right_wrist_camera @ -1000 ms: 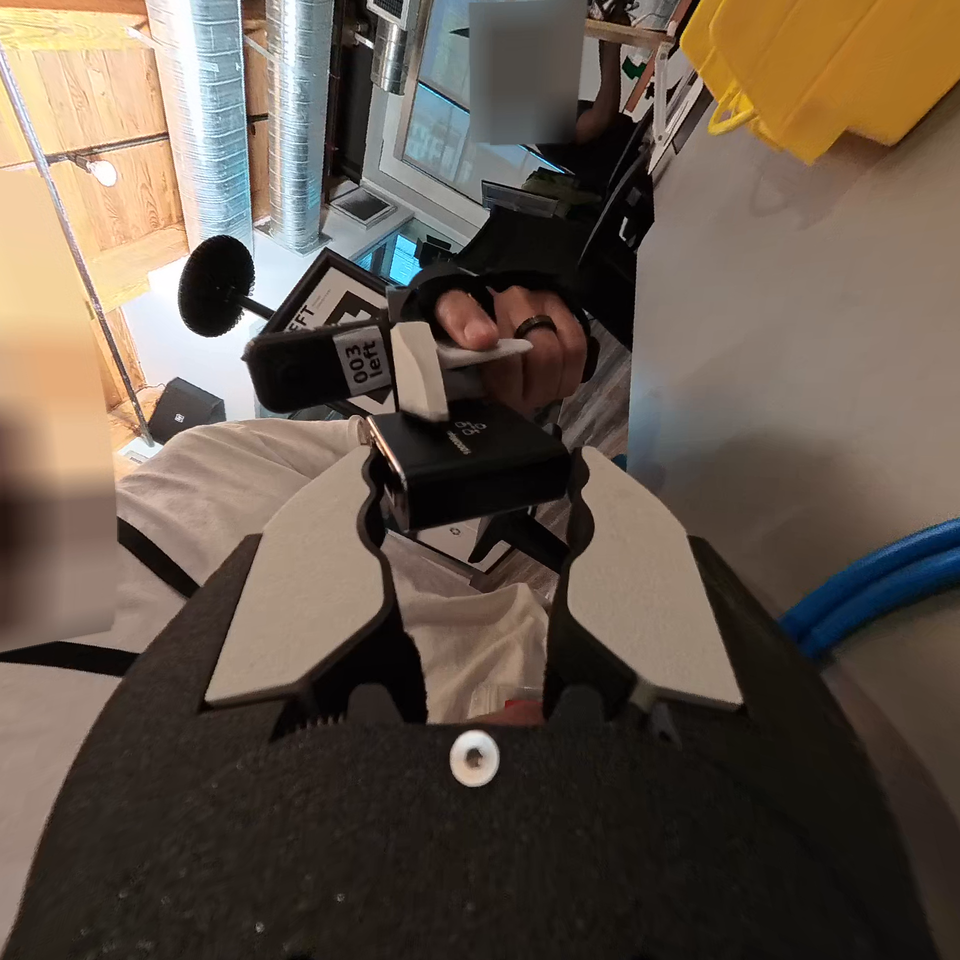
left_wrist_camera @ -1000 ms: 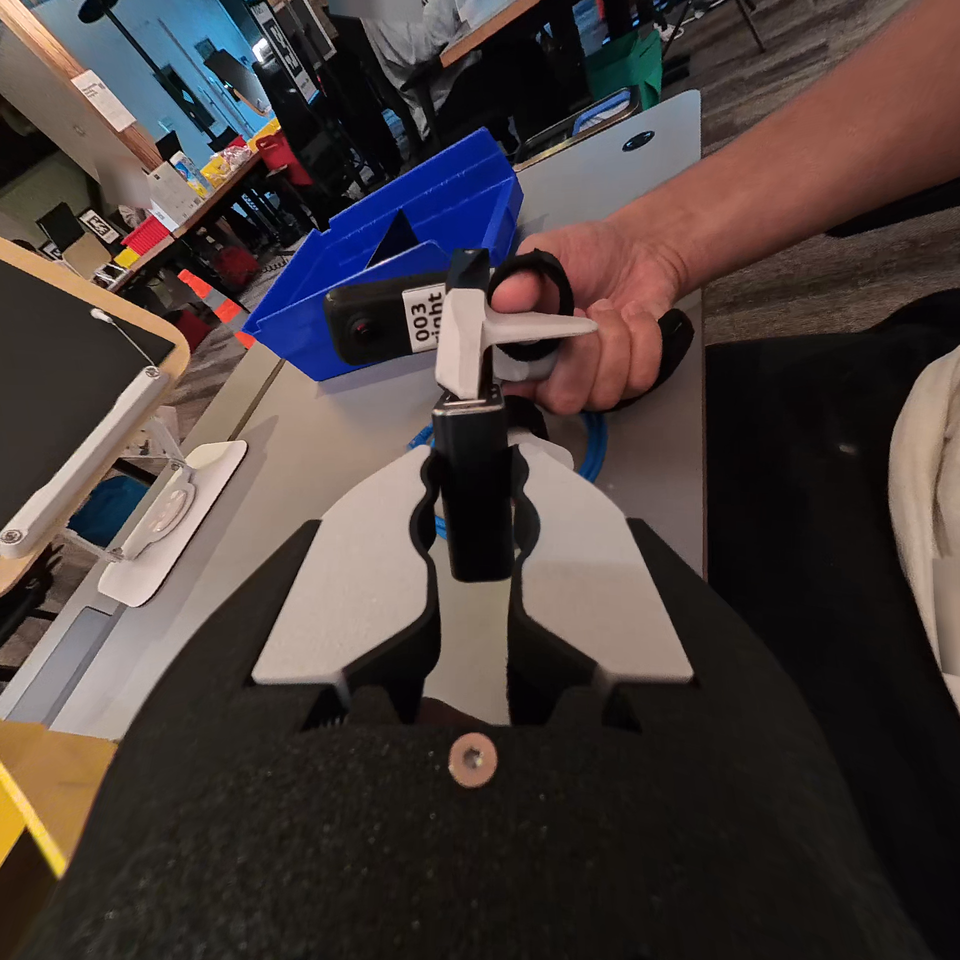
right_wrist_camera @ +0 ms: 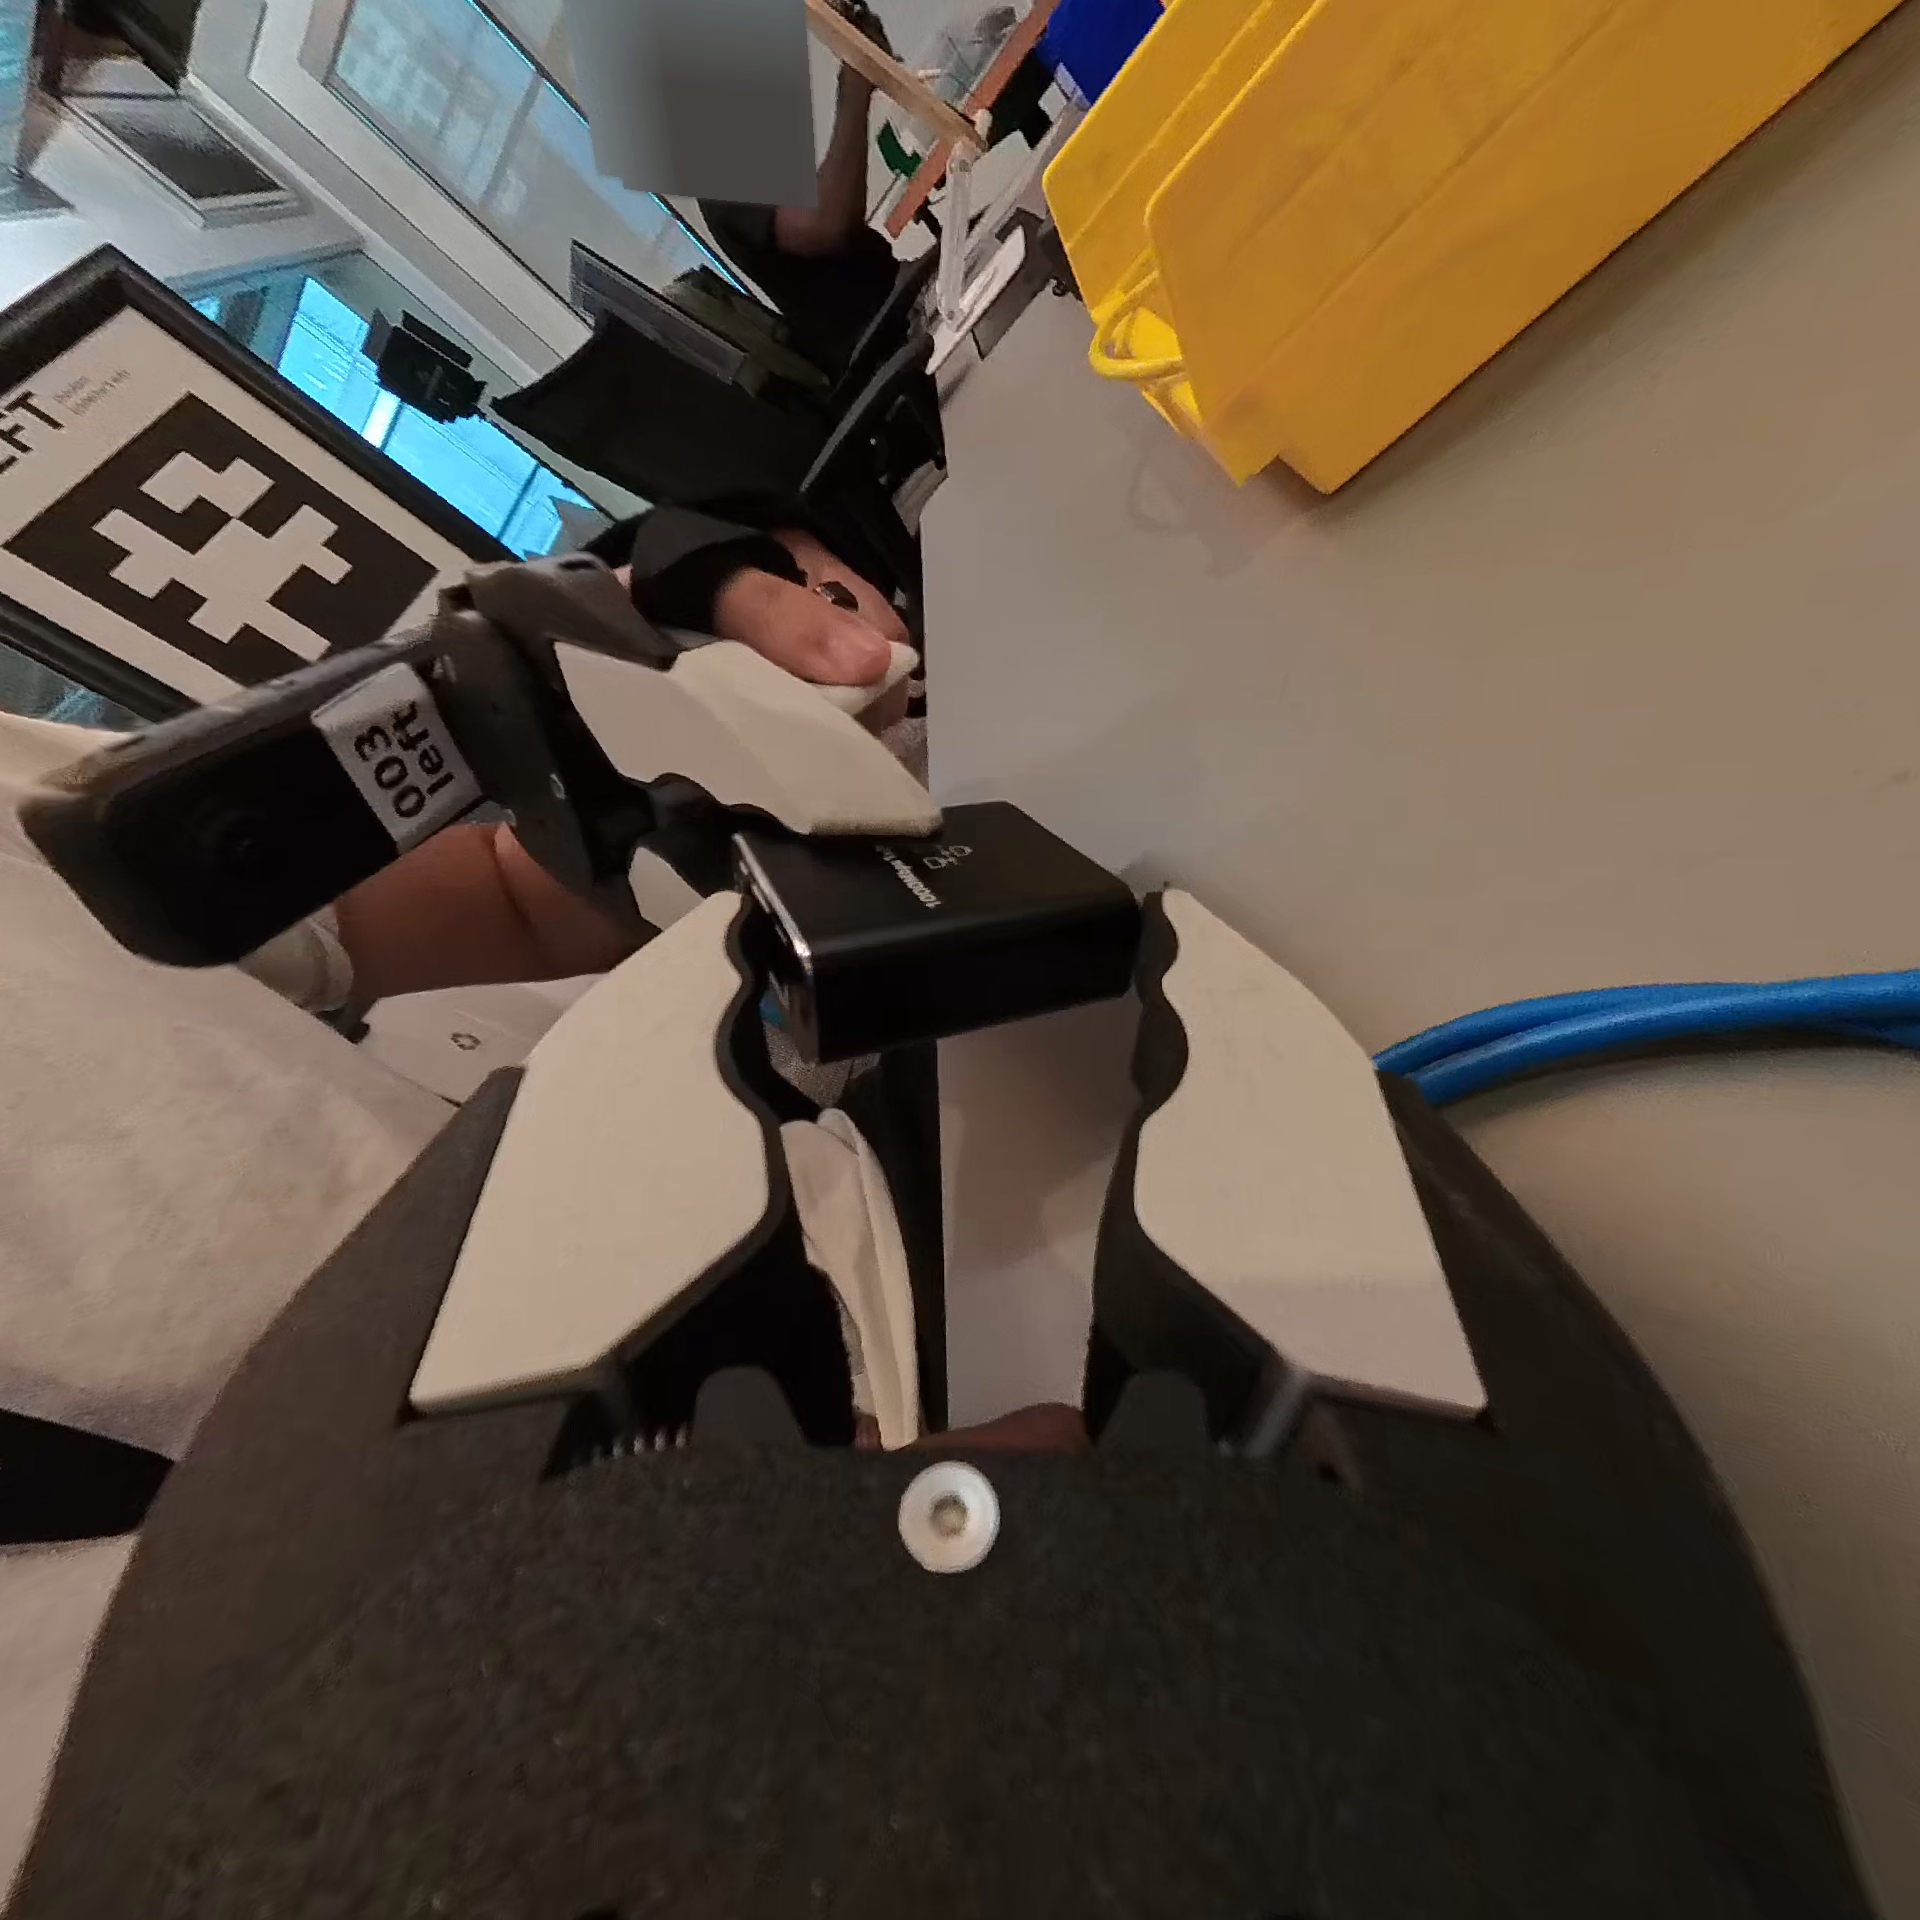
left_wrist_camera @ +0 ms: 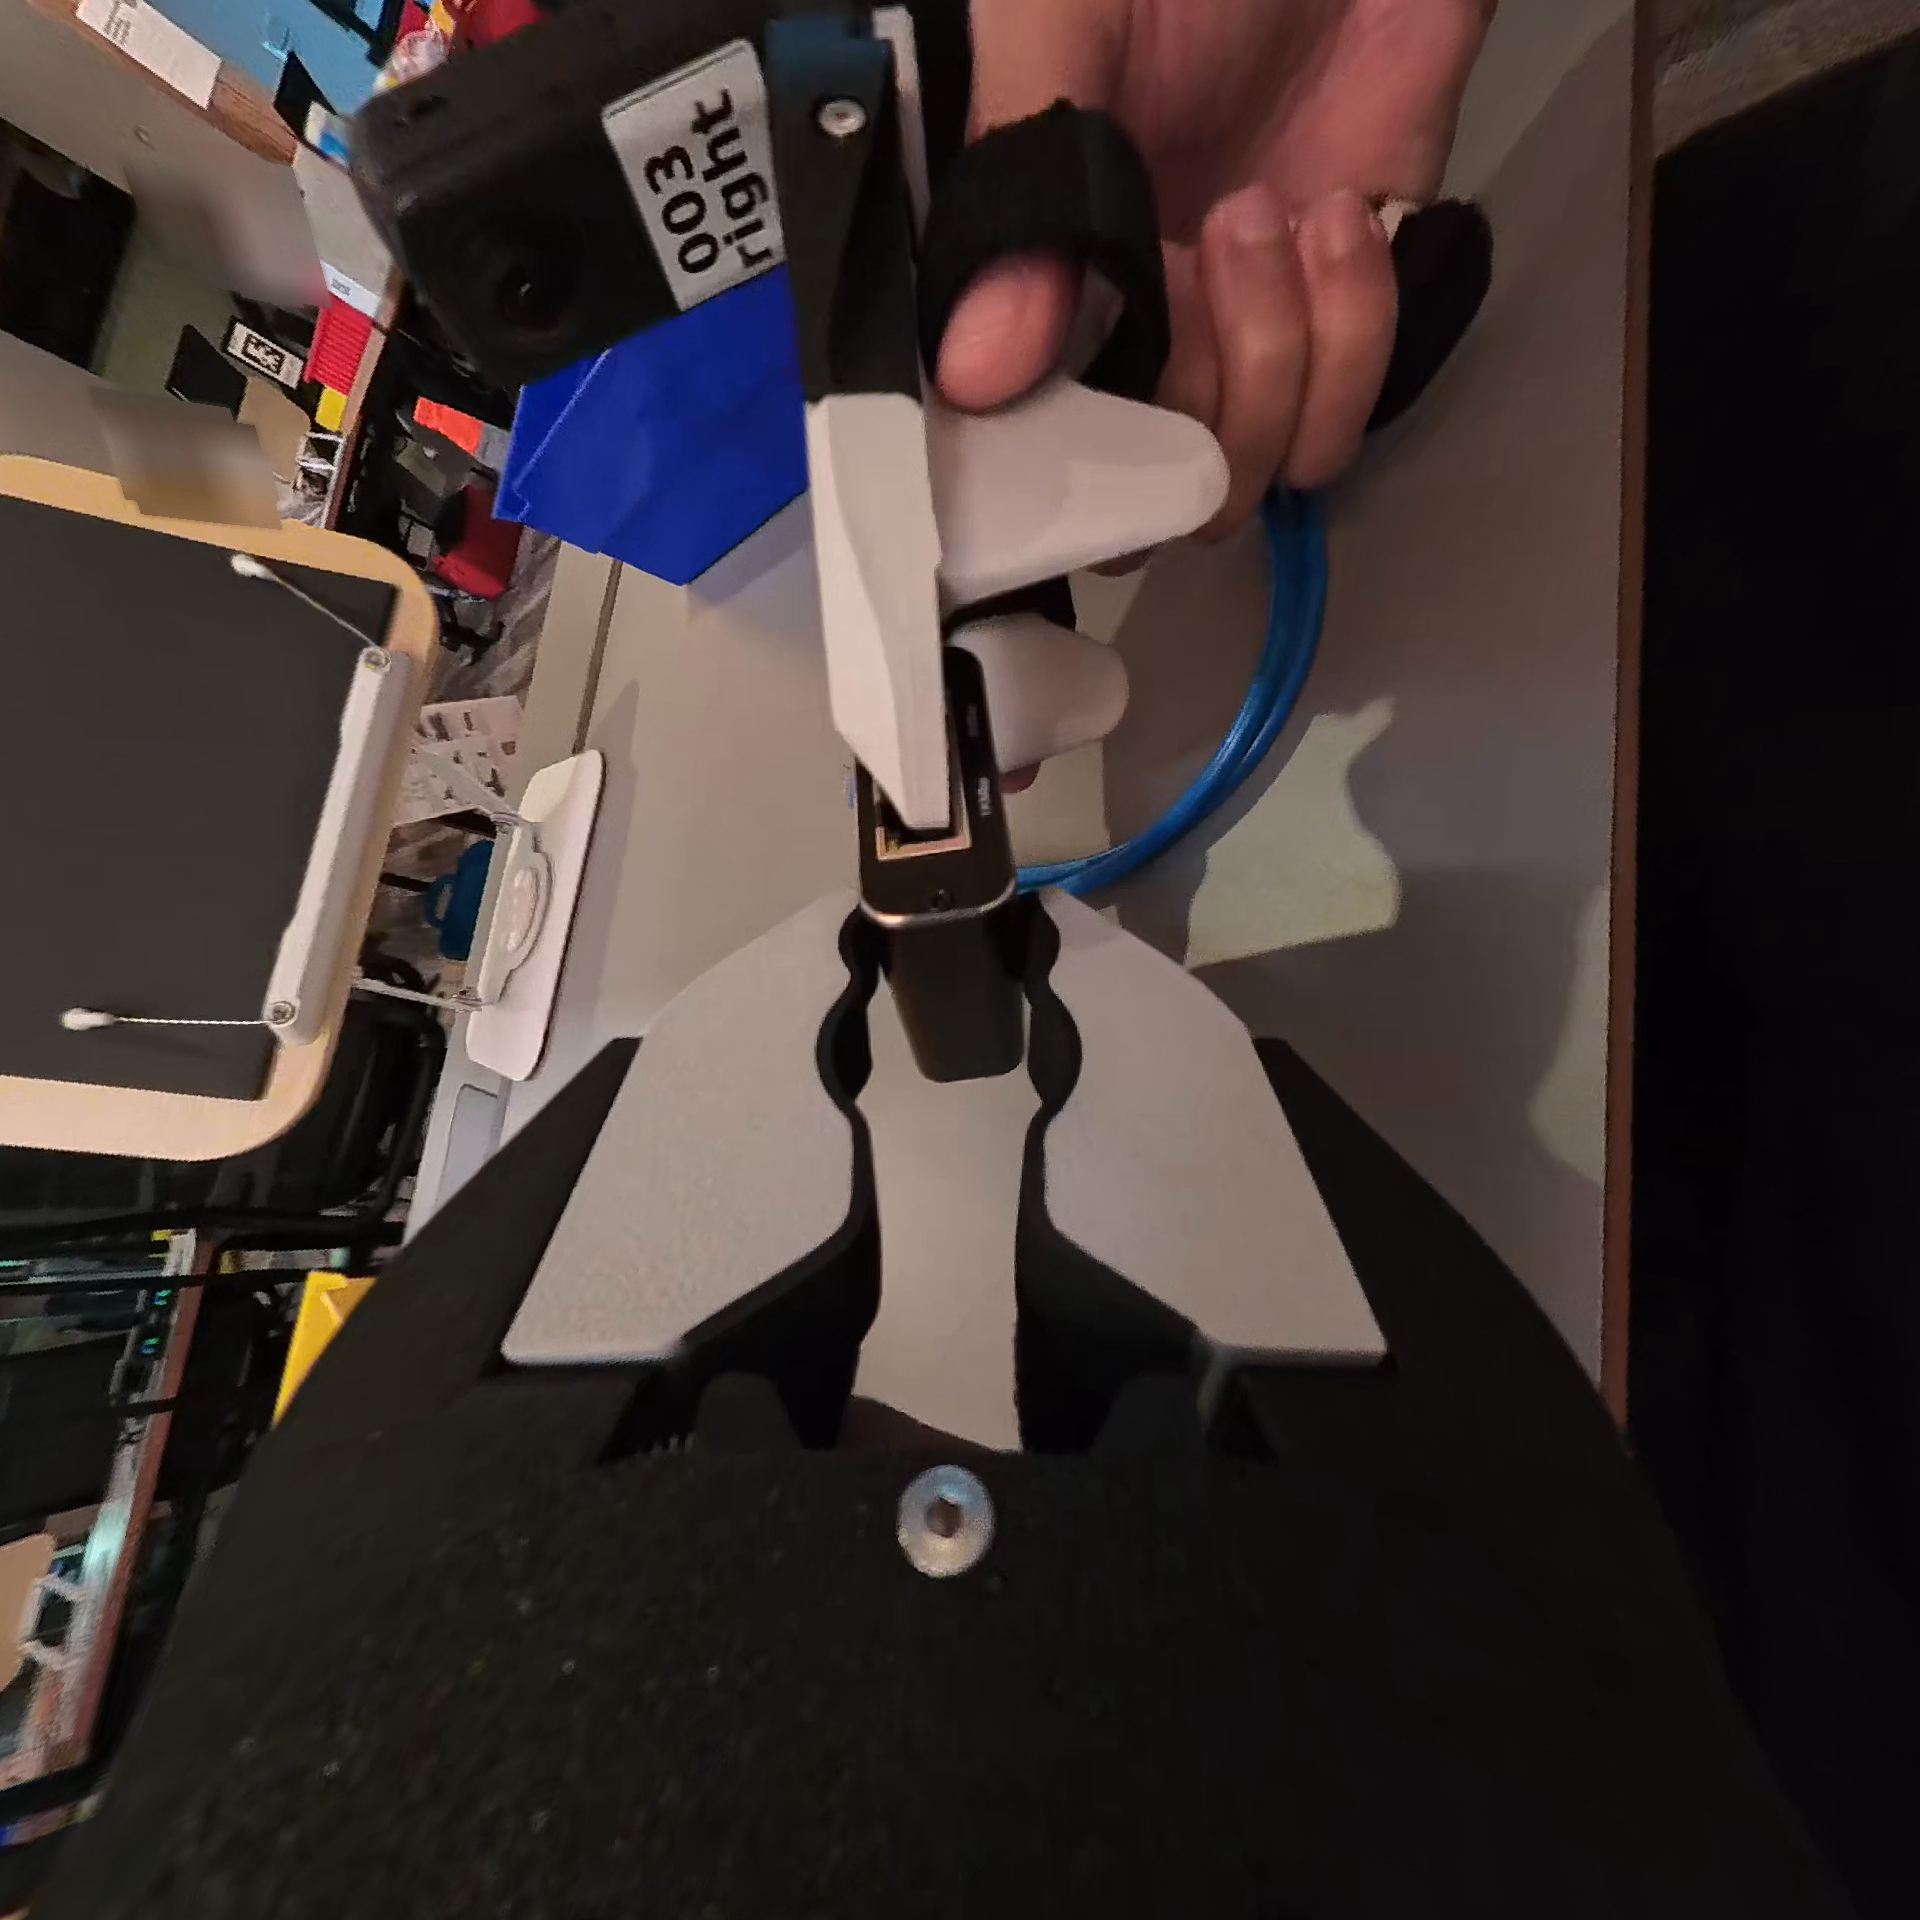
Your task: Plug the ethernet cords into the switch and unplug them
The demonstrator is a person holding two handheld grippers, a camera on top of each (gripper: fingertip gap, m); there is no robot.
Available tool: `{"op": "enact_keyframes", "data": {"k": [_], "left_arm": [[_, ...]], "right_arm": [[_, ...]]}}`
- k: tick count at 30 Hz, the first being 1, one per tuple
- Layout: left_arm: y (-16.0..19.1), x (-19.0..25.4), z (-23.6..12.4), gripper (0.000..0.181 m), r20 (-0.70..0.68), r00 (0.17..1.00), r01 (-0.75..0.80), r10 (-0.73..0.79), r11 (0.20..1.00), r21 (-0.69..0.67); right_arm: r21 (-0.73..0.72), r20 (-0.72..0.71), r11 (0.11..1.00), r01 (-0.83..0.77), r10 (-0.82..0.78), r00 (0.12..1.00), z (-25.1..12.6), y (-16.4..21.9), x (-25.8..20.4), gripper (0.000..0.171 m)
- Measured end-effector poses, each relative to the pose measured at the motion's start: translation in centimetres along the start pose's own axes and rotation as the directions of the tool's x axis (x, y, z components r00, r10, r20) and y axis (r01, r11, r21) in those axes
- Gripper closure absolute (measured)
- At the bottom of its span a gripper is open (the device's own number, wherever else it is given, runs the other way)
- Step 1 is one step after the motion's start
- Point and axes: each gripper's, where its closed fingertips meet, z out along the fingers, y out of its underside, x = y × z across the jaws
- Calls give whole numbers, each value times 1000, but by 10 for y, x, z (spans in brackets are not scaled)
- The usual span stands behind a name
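- Since the earlier frame, both hand-held grippers have been drawn closer together around the black switch point(left_wrist_camera: 940, 956), which was held in both pairs of fingers then and is so held now; the left wrist view has also tilted.
- The left hand-held gripper point(left_wrist_camera: 945, 971) is closed on the near end of the switch, its pale fingers pressed against the two narrow sides.
- The right hand-held gripper point(right_wrist_camera: 940, 961) is clamped across the switch's longer body, one finger at each end face.
- At the far end of the switch from the left hand-held gripper, an open port is seen, edged by one white finger of the right hand-held gripper; no plug can be made out in it.
- The blue ethernet cord point(left_wrist_camera: 1262, 707) lies looped on the grey surface point(left_wrist_camera: 1455, 1091) beyond and to the right of the switch, apart from it; its plug ends are not visible.
- Behind the switch, a blue bin point(left_wrist_camera: 665, 468) stands on the surface; in the right wrist view a yellow bin point(right_wrist_camera: 1455, 229) sits well beyond the switch.
- By judgement, no cord is plugged in now: either the cycle has not begun or an unplugging is over; which one cannot be told.
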Motion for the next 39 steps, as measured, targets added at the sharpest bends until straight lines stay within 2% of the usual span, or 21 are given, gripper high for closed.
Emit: {"op": "enact_keyframes", "data": {"k": [1,6,9,11,13,15,18,22,24,26,28,32,34,36,39], "left_arm": [[-2,-1,-1,156,-6,1000,18,-18,1000,8],[-6,-8,-3,156,23,1000,9,-9,1000,5],[12,-18,-3,156,68,998,18,-13,997,-75],[29,-27,-5,156,112,992,75,-60,989,-127],[46,-38,-7,156,179,974,166,-136,972,-169],[65,-45,-10,156,266,943,262,-203,942,-211],[83,-49,-16,156,342,913,320,-223,910,-262],[93,-44,-9,156,334,912,332,-239,907,-258],[91,-44,-8,156,330,916,318,-230,916,-246],[85,-45,-10,156,324,917,313,-234,925,-215],[82,-46,-12,156,322,915,315,-242,928,-197],[82,-41,-13,156,296,918,322,-263,931,-173],[83,-39,-12,156,286,917,333,-279,928,-165],[82,-38,-10,156,274,916,342,-293,927,-153],[81,-37,-8,156,269,921,329,-281,931,-157]], "right_arm": [[12,9,1000,11,-11,1000,-1,-1,-2,103],[63,38,996,56,-59,998,-6,-10,-8,104],[146,11,988,52,-55,998,-28,-27,-6,107],[206,-57,977,49,-38,998,-51,-41,0,110],[228,-208,971,72,-23,978,-75,-49,14,120],[170,-433,976,134,-48,900,-96,-46,34,123],[69,-703,978,198,-93,705,-116,-32,55,123],[-33,-841,966,256,-166,516,-107,-18,71,133],[-159,-853,945,287,-278,441,-107,-17,84,138],[-254,-870,928,273,-343,355,-122,-21,103,138],[-270,-873,937,221,-335,355,-135,-20,119,139],[-182,-873,975,125,-219,435,-143,-6,132,141],[-205,-876,974,94,-225,425,-144,5,137,143],[-236,-855,967,93,-253,452,-139,13,137,157],[-246,-852,967,61,-246,463,-140,13,136,158]]}}
